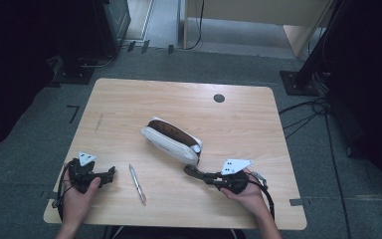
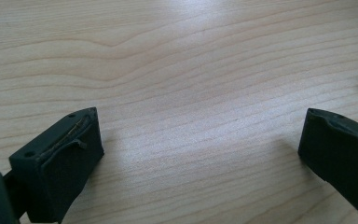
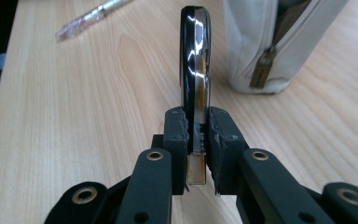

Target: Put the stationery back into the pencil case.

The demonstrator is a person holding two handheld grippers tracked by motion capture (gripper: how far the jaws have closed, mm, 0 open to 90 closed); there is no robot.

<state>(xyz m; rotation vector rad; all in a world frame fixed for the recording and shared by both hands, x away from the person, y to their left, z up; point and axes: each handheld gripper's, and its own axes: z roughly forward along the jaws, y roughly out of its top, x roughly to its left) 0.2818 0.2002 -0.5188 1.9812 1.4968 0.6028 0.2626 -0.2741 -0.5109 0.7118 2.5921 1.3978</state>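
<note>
The right gripper is clamped on a shiny black thing, maybe a key fob, pointing straight out toward the white pouch.

This looks like a lab or recording room: a small wooden desk stands alone on grey carpet tiles, black stand bases sit past its far corners, and cables trail beyond its right edge.

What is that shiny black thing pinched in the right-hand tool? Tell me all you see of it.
The black object is slim, glossy and rounded at its far end, with a gold metal strip and tab at its near end. The right gripper clamps that near end, holding it edge-up just above the wooden table, pointing toward the white pouch.
</note>
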